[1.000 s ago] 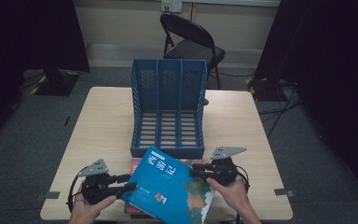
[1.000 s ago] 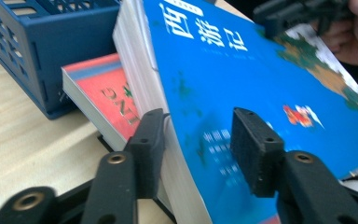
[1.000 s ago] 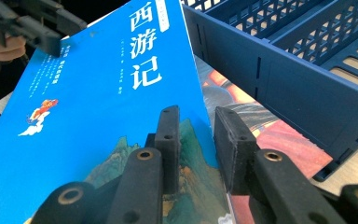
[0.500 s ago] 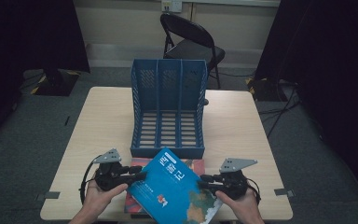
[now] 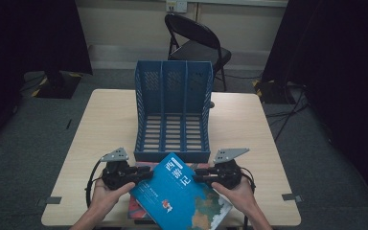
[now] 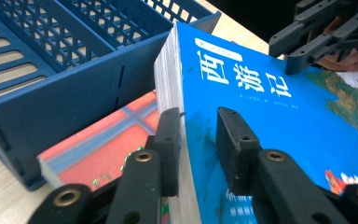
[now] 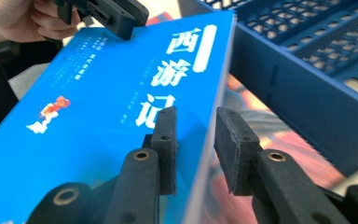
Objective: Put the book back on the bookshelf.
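A thick blue book with white characters on its cover hangs tilted over the table's near edge, between both grippers. My left gripper holds its left page edge. In the left gripper view the jaws straddle that edge of the book, one pad on the pages, one on the cover; they have just been closing on it. My right gripper clamps the opposite edge, and its jaws pinch the book there. A red book lies flat underneath.
A blue three-slot file rack stands mid-table just beyond the book, open side toward me. The wooden table has bare room left and right of the rack. A black folding chair stands behind the table. Dark curtains flank the room.
My left gripper has moved right, in against the book's left edge. The right gripper dipped toward me and came back. The book has shifted slightly right.
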Action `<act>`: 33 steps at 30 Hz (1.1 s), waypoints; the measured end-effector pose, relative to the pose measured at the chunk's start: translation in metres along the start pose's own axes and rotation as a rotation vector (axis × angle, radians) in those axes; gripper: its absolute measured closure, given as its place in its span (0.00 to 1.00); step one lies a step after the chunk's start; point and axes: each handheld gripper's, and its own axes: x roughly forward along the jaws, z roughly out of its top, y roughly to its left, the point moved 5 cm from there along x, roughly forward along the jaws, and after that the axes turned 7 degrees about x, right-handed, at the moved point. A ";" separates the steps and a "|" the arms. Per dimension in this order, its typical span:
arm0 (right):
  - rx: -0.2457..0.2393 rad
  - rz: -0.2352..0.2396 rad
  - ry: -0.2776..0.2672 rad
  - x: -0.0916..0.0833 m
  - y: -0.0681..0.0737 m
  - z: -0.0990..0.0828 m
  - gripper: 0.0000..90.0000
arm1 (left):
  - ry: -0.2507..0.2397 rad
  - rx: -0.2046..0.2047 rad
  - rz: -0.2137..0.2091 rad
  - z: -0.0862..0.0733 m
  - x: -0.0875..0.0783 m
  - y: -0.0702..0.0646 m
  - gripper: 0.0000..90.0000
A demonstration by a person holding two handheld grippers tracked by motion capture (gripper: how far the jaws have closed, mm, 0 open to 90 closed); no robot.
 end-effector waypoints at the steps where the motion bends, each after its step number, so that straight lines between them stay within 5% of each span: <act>1: 0.006 -0.002 -0.004 0.001 0.000 -0.001 0.78 | -0.012 0.007 0.003 -0.004 -0.005 0.000 0.74; 9: 0.027 -0.004 -0.020 0.001 -0.001 -0.004 0.79 | -0.015 -0.056 0.010 -0.029 -0.041 -0.005 0.61; 13: 0.031 -0.003 -0.022 0.002 -0.001 -0.004 0.79 | -0.009 -0.031 0.013 -0.037 -0.053 -0.014 0.60; 20: 0.035 -0.001 -0.021 0.001 -0.001 -0.004 0.79 | 0.022 -0.050 0.002 -0.053 -0.053 -0.022 0.58; 21: 0.040 -0.002 -0.023 0.001 -0.001 -0.005 0.79 | 0.029 -0.011 0.021 -0.051 -0.053 -0.025 0.59; 23: 0.039 -0.013 -0.026 0.001 0.000 -0.005 0.79 | 0.028 0.001 0.040 -0.050 -0.052 -0.025 0.60; 27: 0.034 -0.042 -0.023 -0.003 0.003 -0.008 0.79 | 0.022 -0.028 0.019 -0.048 -0.049 -0.020 0.60; 33: 0.061 -0.066 -0.044 -0.016 0.009 -0.021 0.78 | 0.032 -0.015 0.041 -0.037 -0.037 -0.012 0.62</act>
